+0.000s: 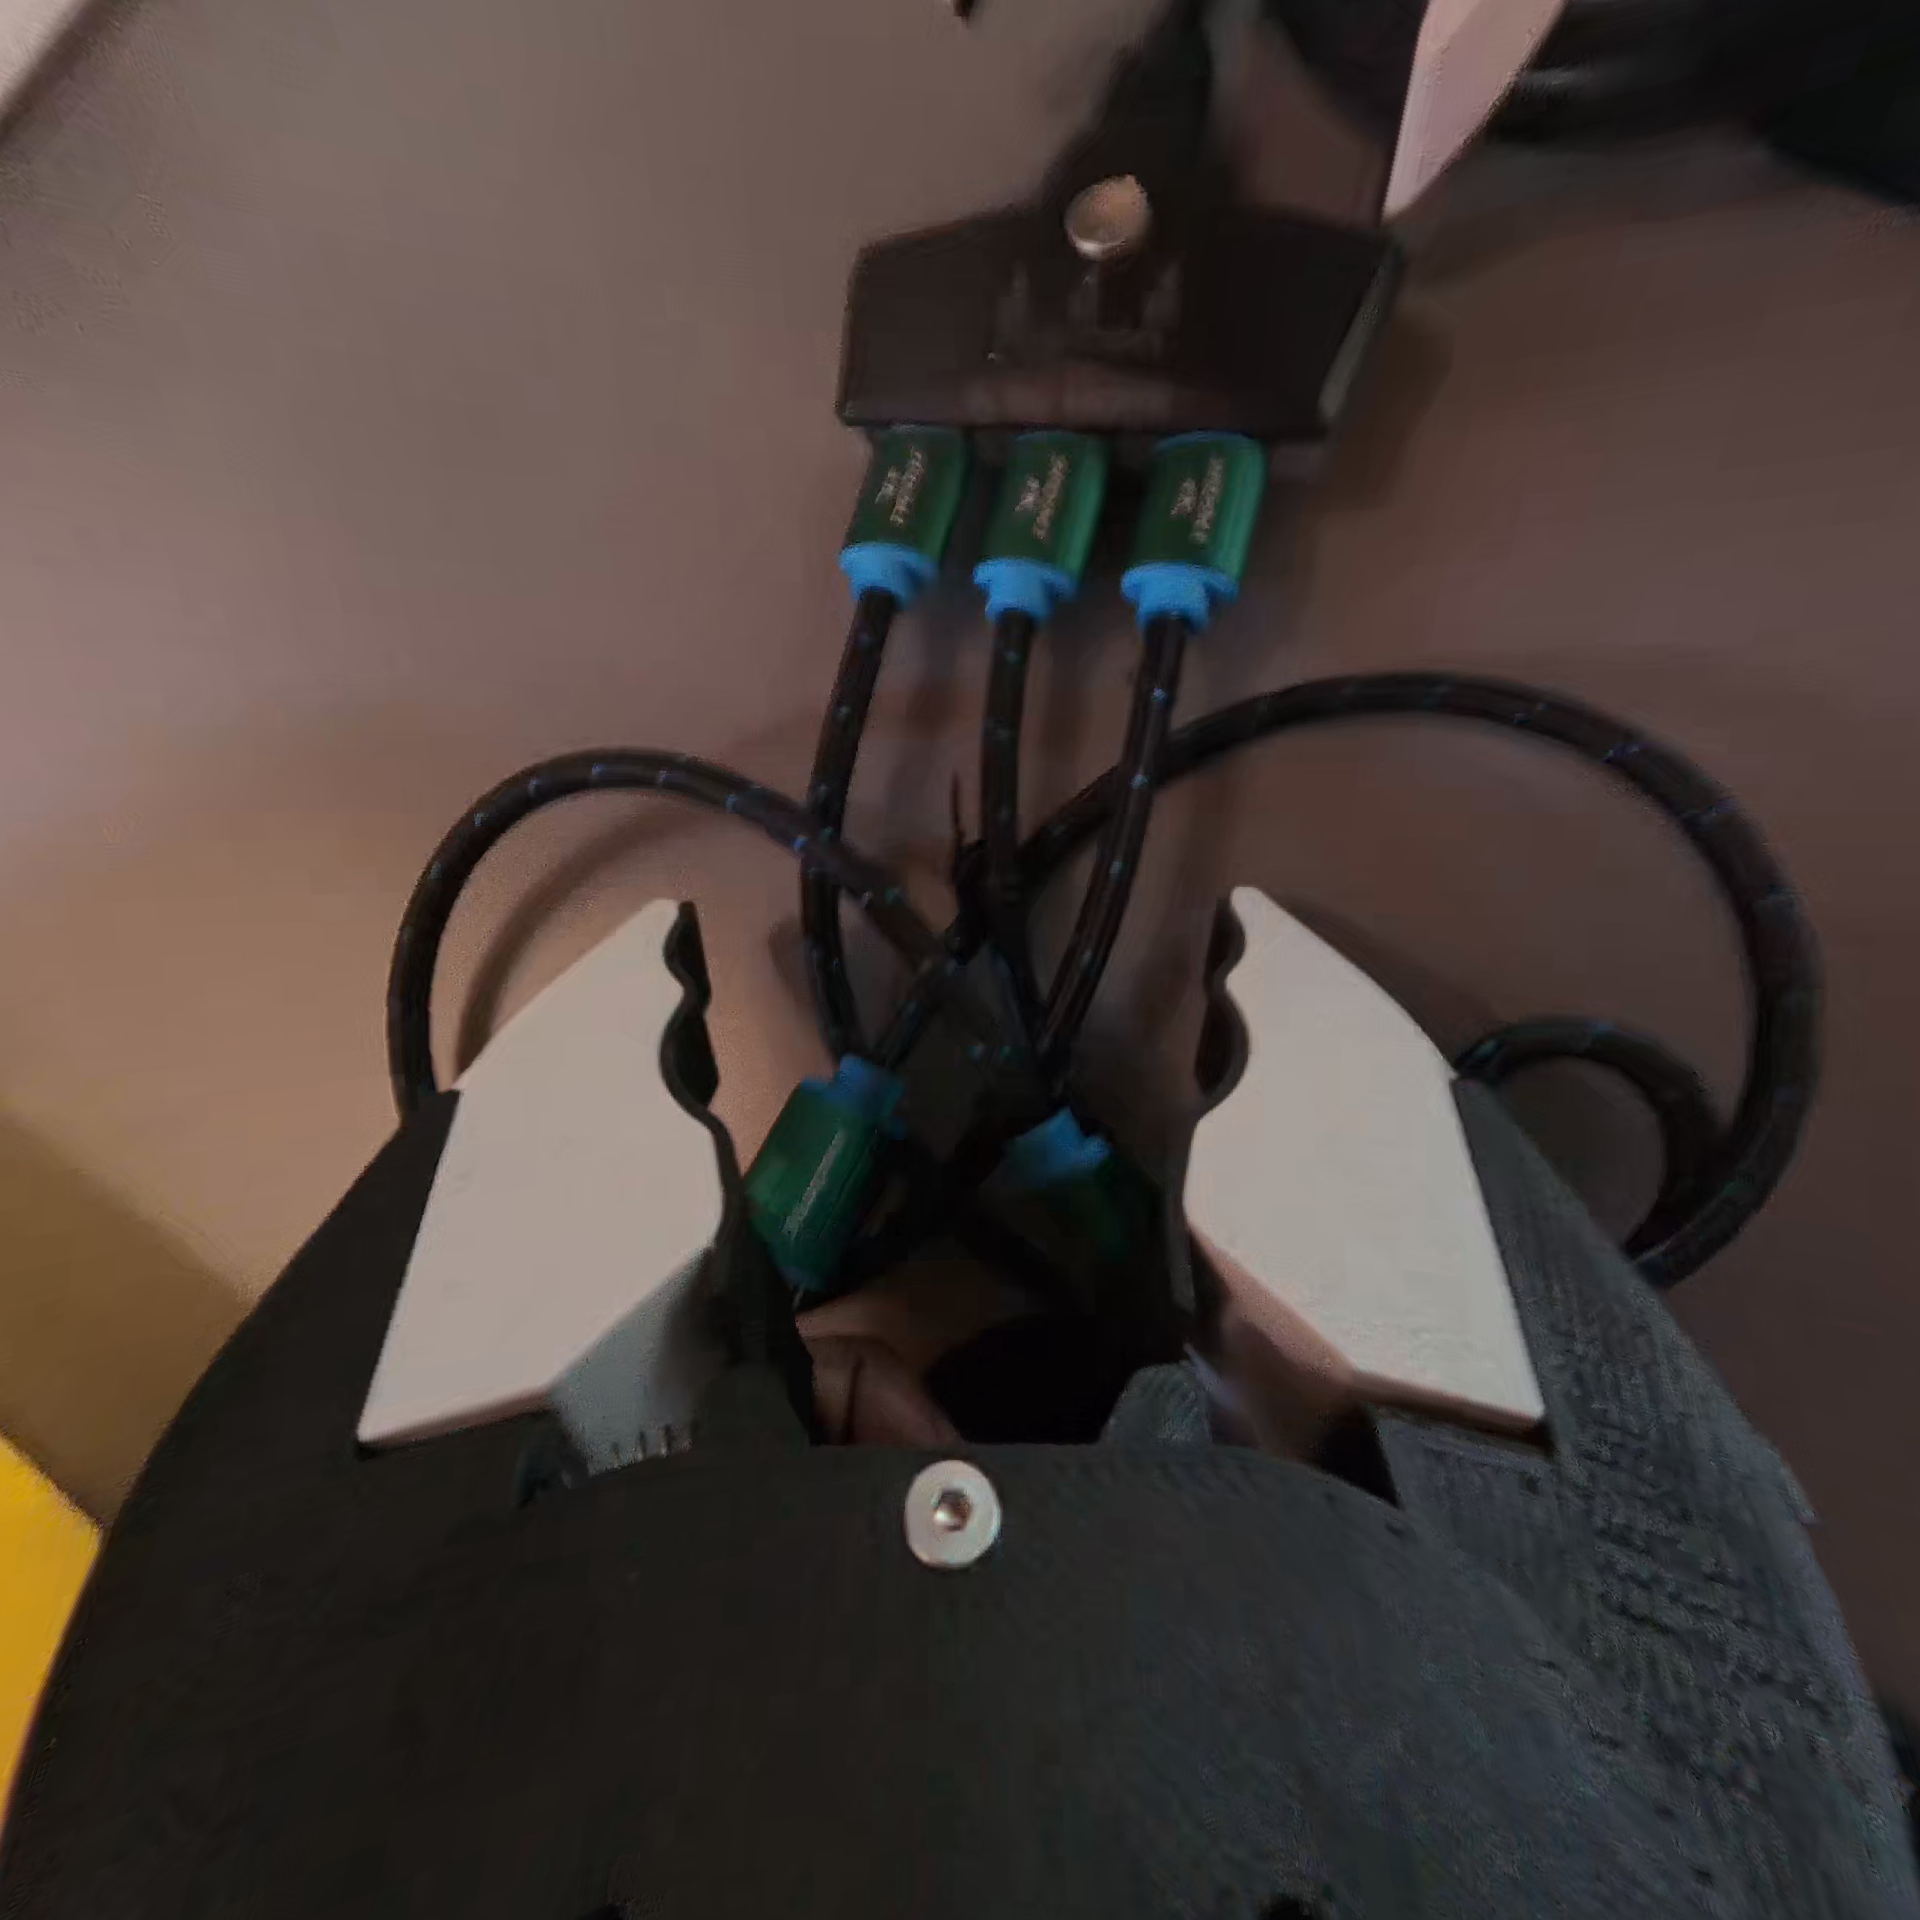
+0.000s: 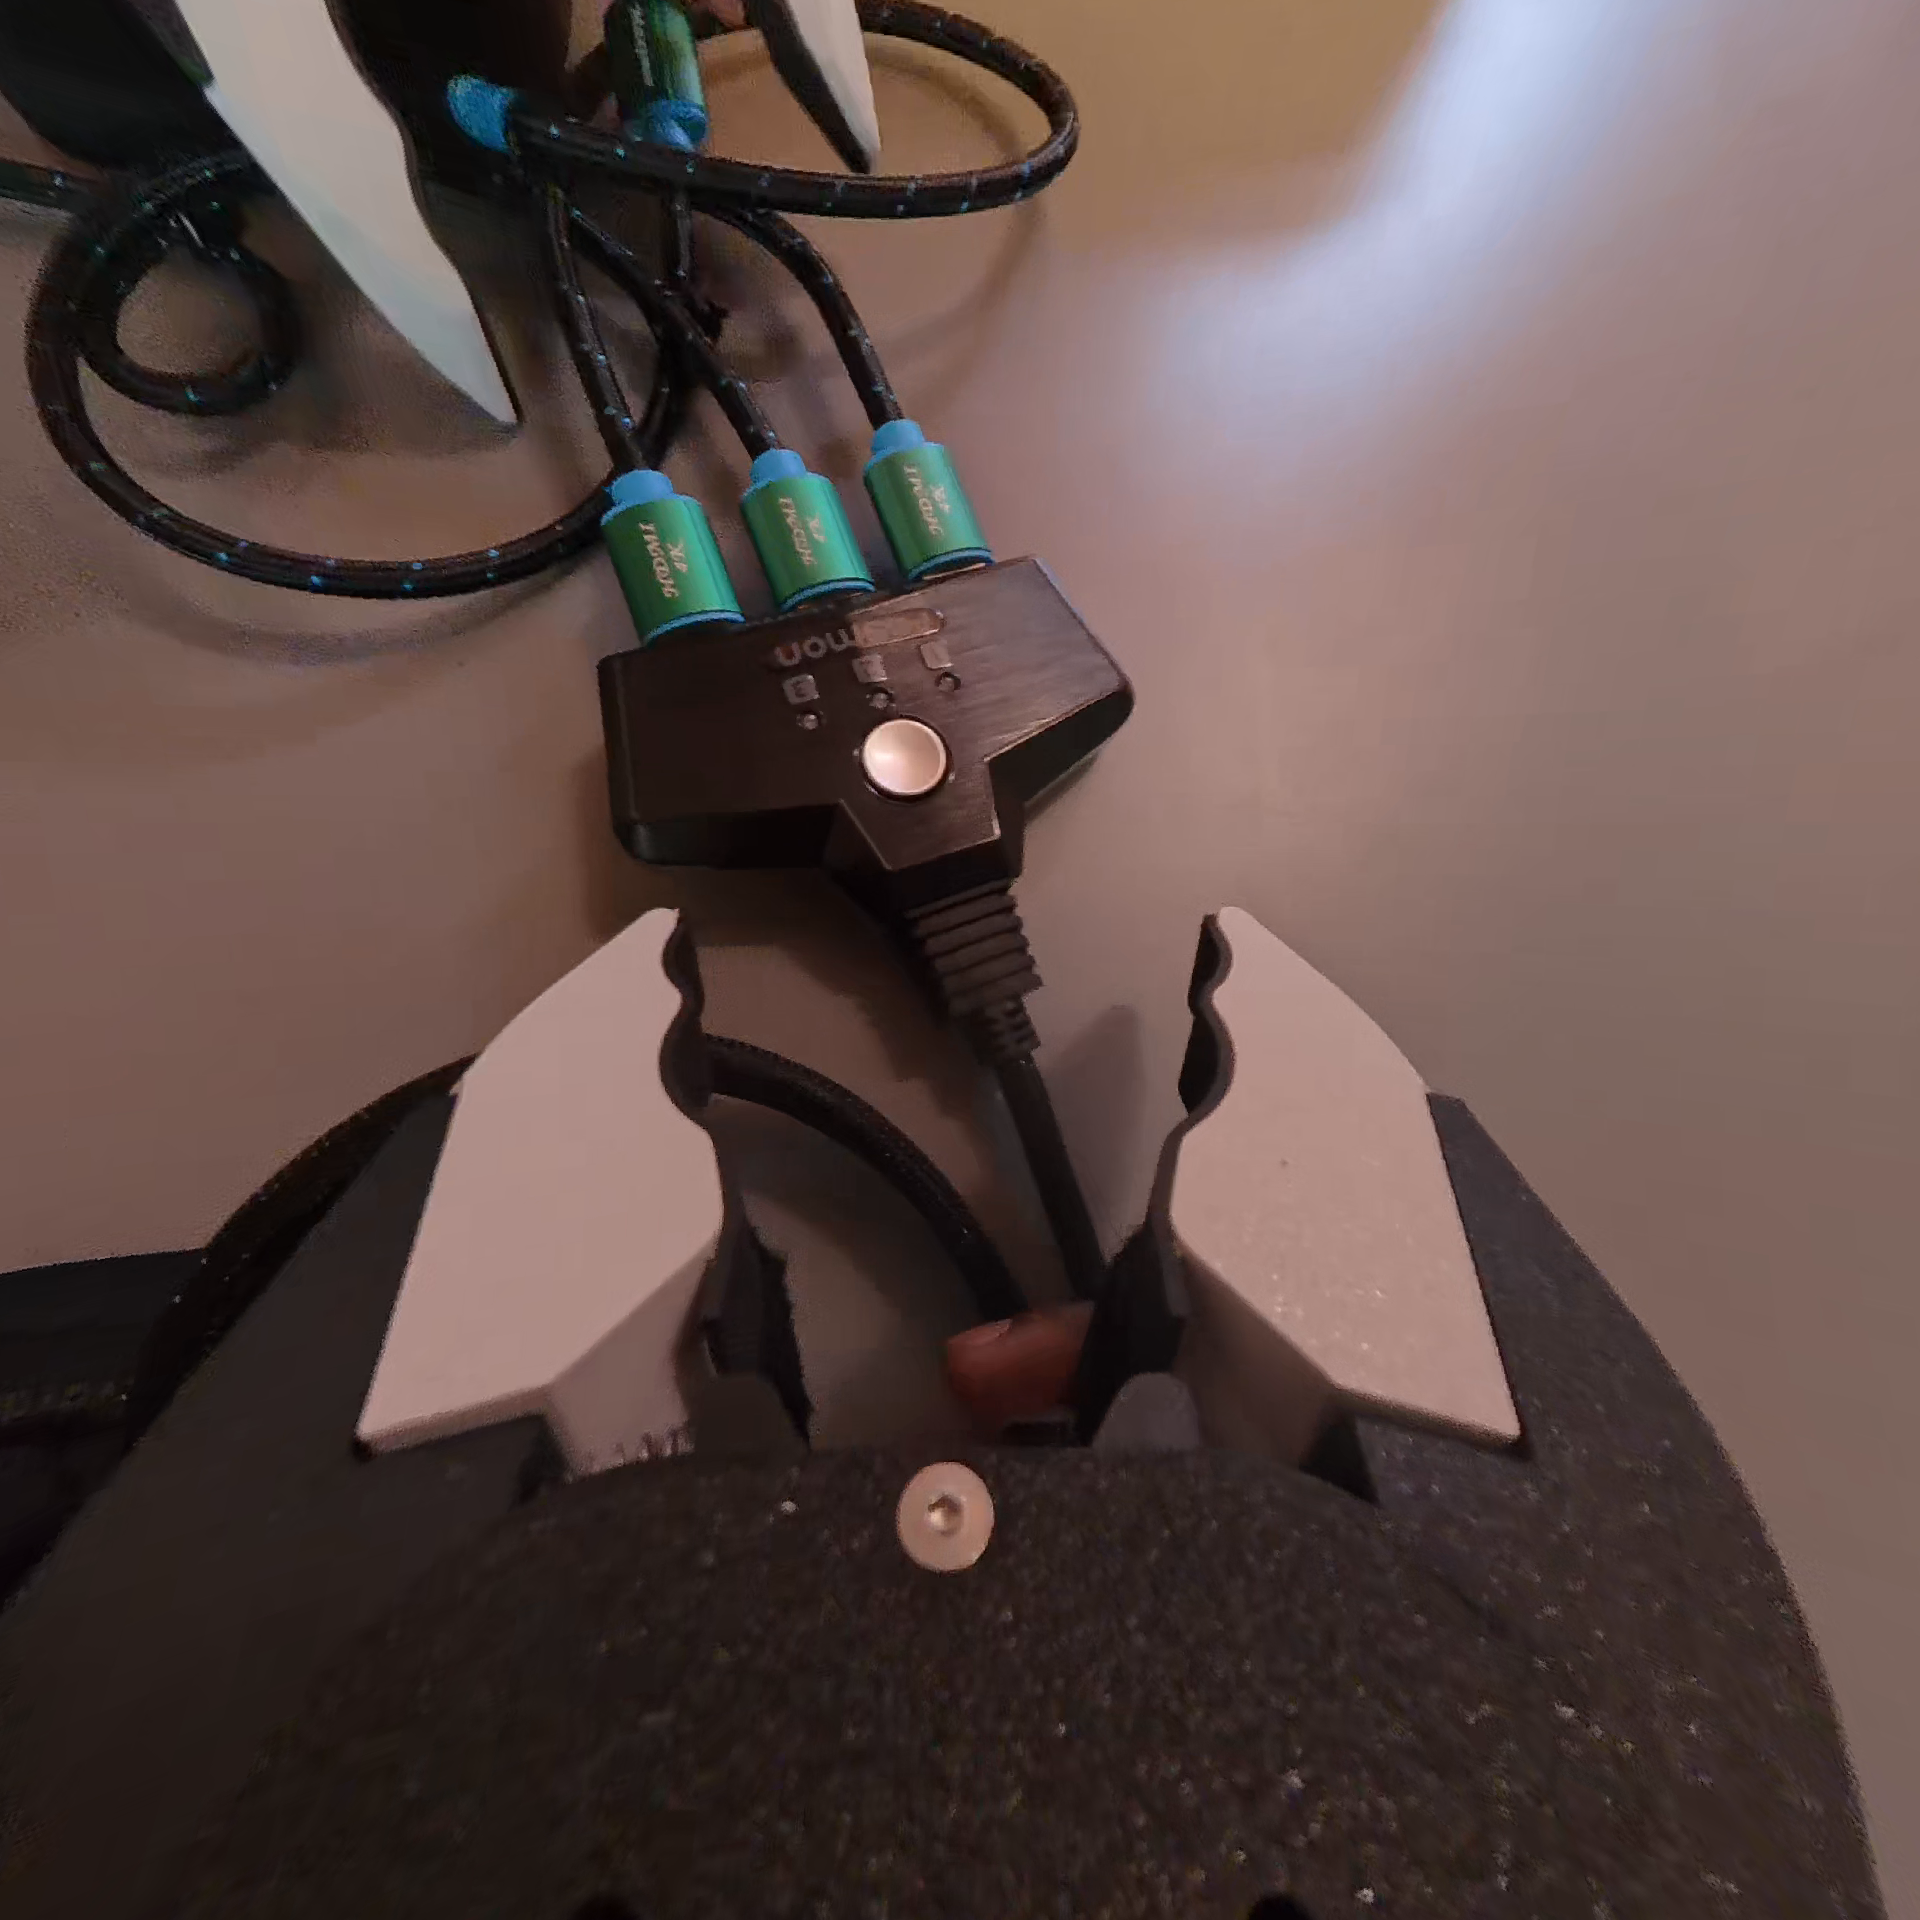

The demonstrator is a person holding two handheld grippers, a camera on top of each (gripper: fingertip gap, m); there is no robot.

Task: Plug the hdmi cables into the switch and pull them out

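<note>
At frame centre, the brushed black switch point(image 2: 862, 717) lies on the smooth tan surface point(image 2: 1455, 727), three glossy green plugs point(image 2: 805, 545) with braided cables point(image 2: 312, 561) seated. Both grippers' jaws gape, holding nothing: left gripper point(image 1: 961, 935), right gripper point(image 2: 945, 940).

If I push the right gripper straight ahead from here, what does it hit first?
Probably the ribbed neck of the switch: its lead already runs between the open right gripper fingers. Height above the table is unclear.
</note>
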